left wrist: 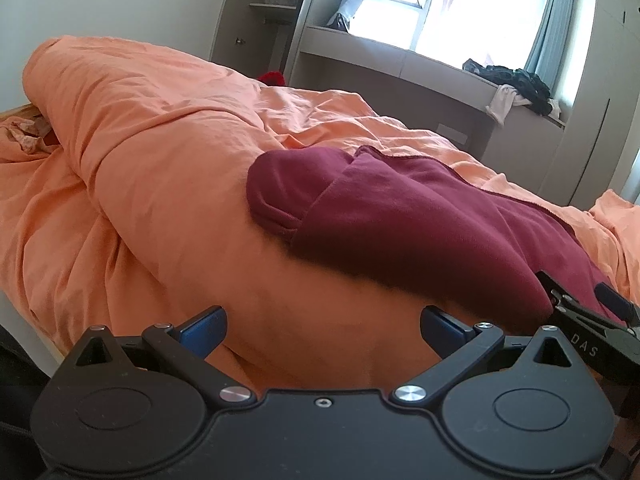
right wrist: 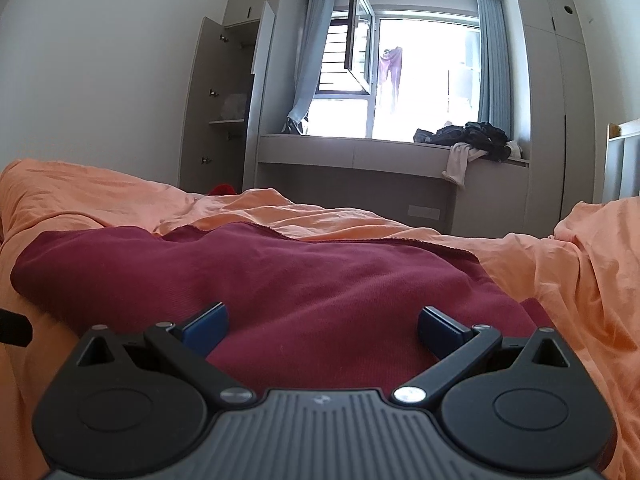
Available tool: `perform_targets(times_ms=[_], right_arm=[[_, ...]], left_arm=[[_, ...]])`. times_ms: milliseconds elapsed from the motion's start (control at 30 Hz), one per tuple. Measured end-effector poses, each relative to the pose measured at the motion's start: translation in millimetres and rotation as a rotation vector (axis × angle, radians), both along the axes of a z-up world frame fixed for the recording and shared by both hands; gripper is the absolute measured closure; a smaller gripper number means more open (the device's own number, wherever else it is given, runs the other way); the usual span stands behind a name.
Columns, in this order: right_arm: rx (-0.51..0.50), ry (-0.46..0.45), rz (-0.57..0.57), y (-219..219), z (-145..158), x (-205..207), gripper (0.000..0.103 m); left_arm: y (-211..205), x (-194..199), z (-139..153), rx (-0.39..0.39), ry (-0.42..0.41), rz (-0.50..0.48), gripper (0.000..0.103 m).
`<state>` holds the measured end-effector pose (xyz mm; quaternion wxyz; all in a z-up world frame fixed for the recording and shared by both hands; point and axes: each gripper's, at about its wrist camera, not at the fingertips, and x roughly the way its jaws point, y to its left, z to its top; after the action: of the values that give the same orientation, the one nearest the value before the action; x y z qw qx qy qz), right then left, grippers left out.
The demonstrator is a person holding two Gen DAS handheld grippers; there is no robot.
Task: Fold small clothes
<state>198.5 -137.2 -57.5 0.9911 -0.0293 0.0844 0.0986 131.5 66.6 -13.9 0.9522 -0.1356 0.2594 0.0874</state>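
Setting: we see a bed covered by a rumpled orange duvet (right wrist: 540, 264), with a window (right wrist: 424, 76) bright behind it.
Garment: a maroon garment (right wrist: 280, 280) lies on the duvet, partly folded, one rounded flap (left wrist: 280, 184) tucked under at its left end.
Left hand-held gripper (left wrist: 322, 330): released, jaws spread wide, holding nothing, poised over bare duvet just left of the garment's near edge.
Right hand-held gripper (right wrist: 322, 328): also released and empty, low over the garment's near side.
Why: we judge both are spread to take the near edge for a fold.
Window ledge: dark clothes (right wrist: 472, 136) piled there, well apart.
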Motion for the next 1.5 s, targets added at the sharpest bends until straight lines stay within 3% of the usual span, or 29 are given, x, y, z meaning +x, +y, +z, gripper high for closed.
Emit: perform_targets(times_ms=[233, 367, 467, 633, 1033, 1200, 1400, 1500], right_arm=[[-0.009, 0.003, -0.011, 3, -2, -1, 0.0], [-0.019, 0.001, -0.024, 7, -4, -2, 0.0], [-0.015, 0.002, -0.025, 8, -4, 0, 0.0], [-0.007, 0.0, -0.028, 10, -6, 1, 0.0], [0.015, -0.015, -0.041, 10, -11, -1, 0.0], [0.022, -0.021, -0.047, 10, -13, -2, 0.0], [0.021, -0.021, -0.047, 11, -13, -2, 0.0], [0.022, -0.021, -0.046, 11, -13, -2, 0.0]], left_arm=[[12, -4, 13, -0.111, -0.079, -0.032, 0.001], [15, 12, 21, -0.194, -0.071, -0.107, 0.001], [16, 29, 22, -0.246, -0.057, -0.105, 0.001], [13, 58, 20, -0.243, 0.01, -0.067, 0.001], [13, 65, 17, -0.234, 0.005, -0.031, 0.0], [9, 48, 8, -0.249, -0.059, -0.005, 0.0], [22, 39, 1, -0.401, -0.165, 0.006, 0.001], [26, 48, 4, -0.416, -0.175, 0.008, 0.002]])
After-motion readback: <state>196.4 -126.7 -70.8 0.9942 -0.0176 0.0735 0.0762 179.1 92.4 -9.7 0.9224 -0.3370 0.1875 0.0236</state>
